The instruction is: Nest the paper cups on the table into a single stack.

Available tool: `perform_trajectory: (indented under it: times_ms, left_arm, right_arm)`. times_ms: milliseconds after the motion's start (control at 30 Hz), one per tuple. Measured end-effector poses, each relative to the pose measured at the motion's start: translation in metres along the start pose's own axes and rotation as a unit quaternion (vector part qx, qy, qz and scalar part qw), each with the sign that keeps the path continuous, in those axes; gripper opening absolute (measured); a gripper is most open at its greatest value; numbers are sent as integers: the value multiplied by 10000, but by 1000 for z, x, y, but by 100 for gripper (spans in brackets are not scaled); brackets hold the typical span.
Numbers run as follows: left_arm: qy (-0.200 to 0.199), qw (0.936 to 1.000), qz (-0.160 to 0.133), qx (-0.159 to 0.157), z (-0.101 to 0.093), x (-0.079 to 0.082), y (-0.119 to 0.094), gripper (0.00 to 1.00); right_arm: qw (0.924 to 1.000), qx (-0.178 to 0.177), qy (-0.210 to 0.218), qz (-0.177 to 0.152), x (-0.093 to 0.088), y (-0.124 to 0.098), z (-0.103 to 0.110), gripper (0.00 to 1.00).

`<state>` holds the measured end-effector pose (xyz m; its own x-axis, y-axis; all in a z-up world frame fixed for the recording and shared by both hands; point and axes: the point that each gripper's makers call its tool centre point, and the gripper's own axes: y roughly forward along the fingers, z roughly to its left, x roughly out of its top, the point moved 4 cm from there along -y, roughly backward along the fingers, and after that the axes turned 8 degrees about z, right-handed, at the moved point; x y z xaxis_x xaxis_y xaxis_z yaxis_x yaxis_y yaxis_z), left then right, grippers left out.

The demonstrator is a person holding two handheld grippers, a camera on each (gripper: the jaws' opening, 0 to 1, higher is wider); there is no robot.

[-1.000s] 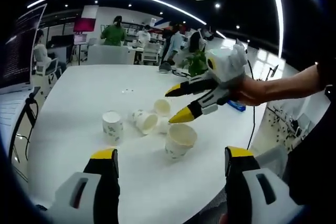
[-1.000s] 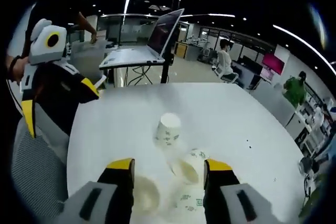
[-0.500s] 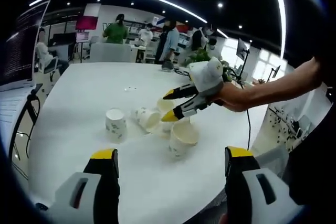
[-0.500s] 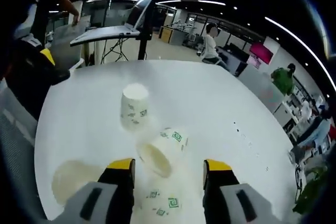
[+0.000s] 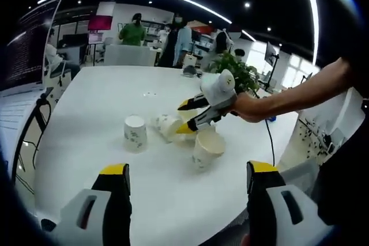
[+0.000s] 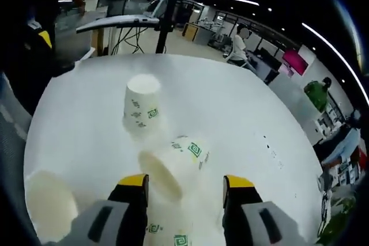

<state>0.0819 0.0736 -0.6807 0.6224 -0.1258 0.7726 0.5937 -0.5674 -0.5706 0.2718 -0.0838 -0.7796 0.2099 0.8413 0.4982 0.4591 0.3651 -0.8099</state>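
Note:
Several white paper cups with green prints stand or lie on the white table [image 5: 86,108]. One stands upside down [image 5: 134,132] [image 6: 141,105], one lies on its side [image 5: 169,126] [image 6: 173,162], one stands upright [image 5: 207,148] [image 6: 49,203]. Another printed cup [image 6: 167,231] lies low between my right fingers. My right gripper [image 6: 185,181] [image 5: 183,118] is open, its jaws reaching either side of the lying cup's mouth; contact cannot be told. My left gripper [image 5: 188,168] is open and holds nothing, hanging back near the table's edge.
A laptop on a stand [image 5: 23,50] [image 6: 144,10] sits beyond one end of the table. A potted plant [image 5: 236,73] stands at the far side, with people and desks behind. The person's bare forearm [image 5: 300,93] reaches in from the right.
My right gripper has moved down and forward to the lying cup, which now sits larger between its jaws. The left gripper has drawn back slightly.

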Motion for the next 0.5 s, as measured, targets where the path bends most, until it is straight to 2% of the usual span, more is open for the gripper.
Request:
perform_trajectory:
  times_ms: [200, 267, 333, 500]
  left_arm:
    - [-14, 10000, 29, 26, 0, 1, -1, 82]
    - [-16, 10000, 36, 30, 0, 1, -1, 82]
    - [-20, 10000, 45, 38, 1, 1, -1, 82]
    - [-73, 10000, 52, 37, 0, -1, 0, 82]
  right_arm:
    - [9999, -78, -132, -37, 4, 6, -1, 51]
    - [9999, -74, -26, -131, 7, 8, -4, 49]
    - [9998, 21, 102, -151, 8, 11, -3, 46]
    - [9999, 33, -17, -111, 8, 18, 1, 38]
